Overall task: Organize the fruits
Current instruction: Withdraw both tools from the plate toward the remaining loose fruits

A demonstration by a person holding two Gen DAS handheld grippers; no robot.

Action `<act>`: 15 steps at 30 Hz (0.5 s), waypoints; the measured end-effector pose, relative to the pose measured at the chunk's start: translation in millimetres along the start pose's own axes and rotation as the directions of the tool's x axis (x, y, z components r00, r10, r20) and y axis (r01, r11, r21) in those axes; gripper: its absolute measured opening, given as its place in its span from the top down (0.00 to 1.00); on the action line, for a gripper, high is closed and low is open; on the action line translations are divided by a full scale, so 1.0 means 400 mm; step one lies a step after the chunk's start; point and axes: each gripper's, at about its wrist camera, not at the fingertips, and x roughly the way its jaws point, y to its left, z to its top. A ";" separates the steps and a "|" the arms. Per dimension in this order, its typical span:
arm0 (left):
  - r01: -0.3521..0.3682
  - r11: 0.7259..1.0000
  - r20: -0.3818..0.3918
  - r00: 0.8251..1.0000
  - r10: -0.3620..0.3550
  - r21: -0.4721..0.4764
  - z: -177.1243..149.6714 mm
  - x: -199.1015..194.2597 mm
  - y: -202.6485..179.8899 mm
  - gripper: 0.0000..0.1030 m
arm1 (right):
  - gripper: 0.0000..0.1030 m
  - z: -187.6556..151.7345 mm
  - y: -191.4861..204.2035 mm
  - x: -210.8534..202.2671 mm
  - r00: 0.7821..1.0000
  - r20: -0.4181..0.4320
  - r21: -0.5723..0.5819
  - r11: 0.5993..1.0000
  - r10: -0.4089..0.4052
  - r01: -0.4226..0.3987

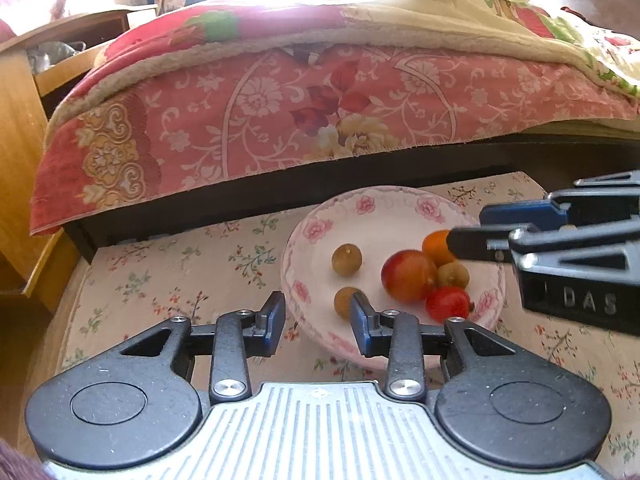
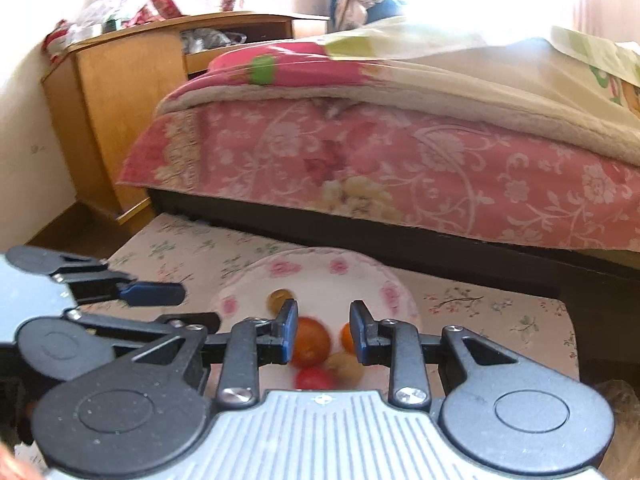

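Fruit sits gathered in a white bowl (image 1: 394, 216) with pink roses printed round its rim, standing on a low surface covered in flowered cloth (image 1: 168, 280) in front of a bed draped with a pink floral blanket (image 1: 320, 120). From the left wrist view the pieces are sharp: a large red and yellow apple (image 1: 408, 275) near the middle, an orange (image 1: 437, 246) just behind it, a small bright red fruit (image 1: 448, 303) touching the apple's front, and three small brownish-green round fruits, one (image 1: 347, 260) alone to the left, one (image 1: 347, 302) at the near rim, one (image 1: 453, 275) tucked between the apple and the orange. The left gripper (image 1: 318, 322) hovers over the near rim of the bowl with its blue-padded fingers apart and nothing between them. The right gripper (image 1: 470, 236) reaches in from the side above the orange, and this view does not show how its jaws stand. The right wrist view is blurred, so the bowl (image 2: 320, 268) and fruit are smeared, but it does show the right gripper (image 2: 324, 328) with a narrow gap between its fingers, empty, above the apple (image 2: 312, 340) and orange (image 2: 347, 340). It also shows the left gripper (image 2: 176, 304) from the side and a wooden cabinet (image 2: 120, 120) by the wall.
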 end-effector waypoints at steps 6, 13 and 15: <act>0.008 1.000 -0.026 1.000 -0.008 0.000 -0.046 -0.046 0.024 0.57 | 0.69 -0.044 0.065 -0.028 0.998 -0.050 -0.043 0.998 0.037 -0.039; 0.032 0.999 -0.062 0.998 -0.030 0.025 -0.107 -0.083 0.029 0.56 | 0.69 -0.100 0.101 -0.055 0.992 -0.111 -0.044 0.997 0.059 -0.064; 0.033 0.999 -0.072 0.997 -0.030 0.033 -0.117 -0.086 0.031 0.56 | 0.69 -0.120 0.112 -0.059 0.988 -0.132 -0.042 0.996 0.075 -0.081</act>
